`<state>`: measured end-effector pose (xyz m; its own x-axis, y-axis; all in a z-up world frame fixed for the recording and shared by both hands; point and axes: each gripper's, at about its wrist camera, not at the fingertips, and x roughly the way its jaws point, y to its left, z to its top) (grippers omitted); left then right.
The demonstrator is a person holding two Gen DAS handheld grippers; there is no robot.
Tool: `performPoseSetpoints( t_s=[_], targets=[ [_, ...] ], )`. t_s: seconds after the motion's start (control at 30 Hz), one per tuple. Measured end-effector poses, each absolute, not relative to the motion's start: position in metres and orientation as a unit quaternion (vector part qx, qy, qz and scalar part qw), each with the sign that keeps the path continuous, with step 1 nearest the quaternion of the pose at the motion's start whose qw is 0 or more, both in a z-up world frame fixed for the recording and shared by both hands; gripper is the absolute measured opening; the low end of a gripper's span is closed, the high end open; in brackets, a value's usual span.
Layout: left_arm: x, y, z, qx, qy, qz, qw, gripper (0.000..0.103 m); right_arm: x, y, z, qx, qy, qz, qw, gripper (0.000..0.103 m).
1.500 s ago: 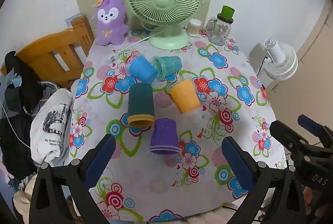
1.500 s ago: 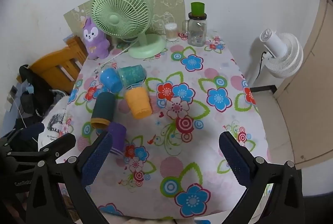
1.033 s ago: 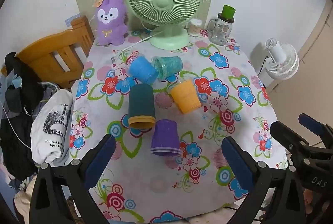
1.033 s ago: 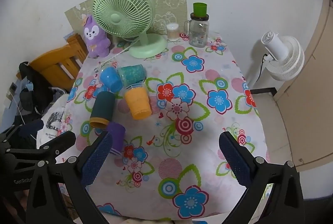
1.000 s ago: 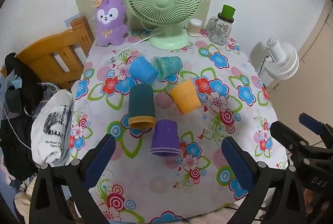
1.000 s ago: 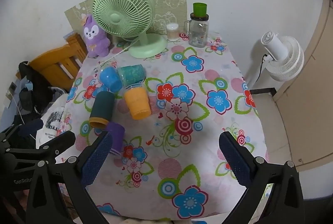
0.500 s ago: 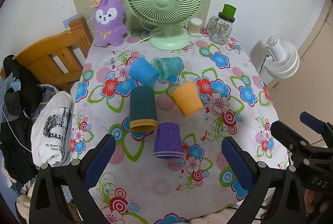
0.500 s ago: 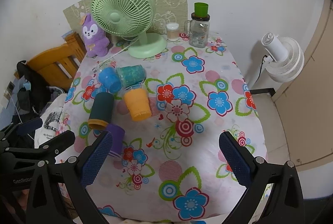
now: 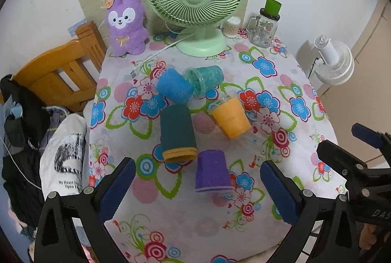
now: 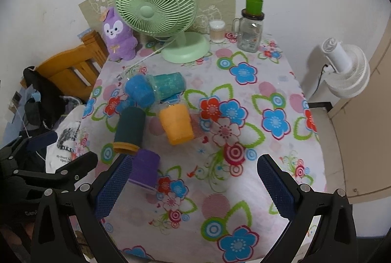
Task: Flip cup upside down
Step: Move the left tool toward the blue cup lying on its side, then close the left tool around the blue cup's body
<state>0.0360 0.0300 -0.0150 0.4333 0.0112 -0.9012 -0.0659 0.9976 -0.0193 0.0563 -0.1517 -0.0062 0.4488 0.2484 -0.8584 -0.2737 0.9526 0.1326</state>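
Both the left gripper (image 9: 196,186) and right gripper (image 10: 194,186) hover, jaws apart, above five plastic cups lying sideways on the floral-clothed bench (image 9: 281,82), none gripped yet.

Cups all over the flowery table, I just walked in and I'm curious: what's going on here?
A person holds two sets of tongs, left and right, both open and empty above the near edge of the table. Five cups lie on their sides in a cluster: purple cup, dark green cup, orange cup, blue cup, teal cup. None is flipped upside down yet.
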Motion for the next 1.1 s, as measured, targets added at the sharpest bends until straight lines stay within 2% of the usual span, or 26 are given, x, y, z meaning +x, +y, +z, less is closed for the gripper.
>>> performPoseSetpoints(
  t_s=[0.67,1.1],
  targets=[
    [0.113,0.060,-0.021,-0.012,0.534,0.033,0.845,0.103,0.136,-0.120,-0.009,-0.040,0.498,0.166,0.850,0.103],
    [0.164,0.067,-0.051,0.019,0.552,0.019,0.833,0.103,0.191,-0.100,-0.042,-0.043,0.513,0.174,0.840,0.103]
  ],
)
